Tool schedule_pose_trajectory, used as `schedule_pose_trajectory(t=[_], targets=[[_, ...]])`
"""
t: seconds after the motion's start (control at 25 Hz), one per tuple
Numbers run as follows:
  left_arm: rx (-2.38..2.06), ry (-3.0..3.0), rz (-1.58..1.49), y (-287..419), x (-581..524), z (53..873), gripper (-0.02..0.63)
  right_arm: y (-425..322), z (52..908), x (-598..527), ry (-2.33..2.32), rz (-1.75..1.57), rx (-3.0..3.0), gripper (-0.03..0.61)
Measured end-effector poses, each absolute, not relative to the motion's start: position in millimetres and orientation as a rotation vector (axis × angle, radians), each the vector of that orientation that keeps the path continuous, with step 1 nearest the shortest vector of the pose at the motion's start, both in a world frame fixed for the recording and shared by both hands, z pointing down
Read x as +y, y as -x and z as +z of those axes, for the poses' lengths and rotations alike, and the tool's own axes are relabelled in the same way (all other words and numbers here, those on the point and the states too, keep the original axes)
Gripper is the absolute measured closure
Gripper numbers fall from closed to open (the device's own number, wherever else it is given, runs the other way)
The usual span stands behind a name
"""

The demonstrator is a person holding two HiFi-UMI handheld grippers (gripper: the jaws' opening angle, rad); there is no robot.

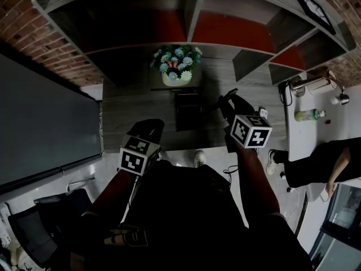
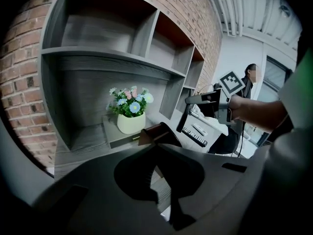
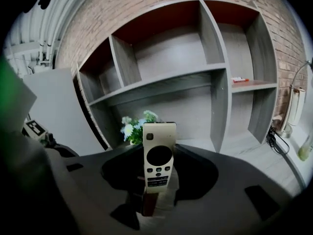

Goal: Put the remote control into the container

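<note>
The remote (image 3: 159, 156) is off every surface. It stands upright in the right tongs (image 1: 229, 105), clamped by its lower end. Its button face is turned to the camera on those tongs and its top end pokes clear above the tips. The grip looks square, not skewed. In the head view these tongs hang to the right of the flower pot (image 1: 176, 78) and a little nearer the person, aimed at the shelf (image 1: 197, 16) behind the pot.

The left tongs (image 1: 148, 131) are narrow, tips together with nothing in them. They sit left of the pot and well nearer the person, and take no part.

So the pick-up is done and the carry is the step in hand; the remote is in nothing yet. Just in front of the pot, on the same grey table (image 1: 135, 109), lies what I take for the container (image 1: 188, 112), a dark oblong shape. The head view is too dim to show its rim or whether its top is open, and neither gripper view shows it plainly.

The next move, as I judge it, is to bring the right tongs leftward, toward the pot, and down over that shape. The remote's long side should line up with the opening and go well inside before the tongs part. The blooms just beside the container are the hazard, since the remote's free end could brush them.
</note>
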State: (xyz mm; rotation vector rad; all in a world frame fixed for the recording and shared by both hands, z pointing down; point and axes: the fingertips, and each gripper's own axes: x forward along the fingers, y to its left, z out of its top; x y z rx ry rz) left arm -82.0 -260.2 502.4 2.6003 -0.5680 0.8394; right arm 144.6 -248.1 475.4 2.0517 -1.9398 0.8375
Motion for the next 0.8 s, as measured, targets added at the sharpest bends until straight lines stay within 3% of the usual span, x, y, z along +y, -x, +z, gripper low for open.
schedule_pose_trajectory(t=[0.28, 0.8], targets=[[-0.583, -2.609, 0.824, 93.3, -259.4, 496.8, 0.607, -99.7, 441.6, -285.5, -2.061, 0.748, -2.086, 0.385], [-0.595, -2.583, 0.824, 110.7, -242.7, 500.3, 0.607, -74.3, 545.0, -304.5, -1.916, 0.901, -1.874, 0.385]])
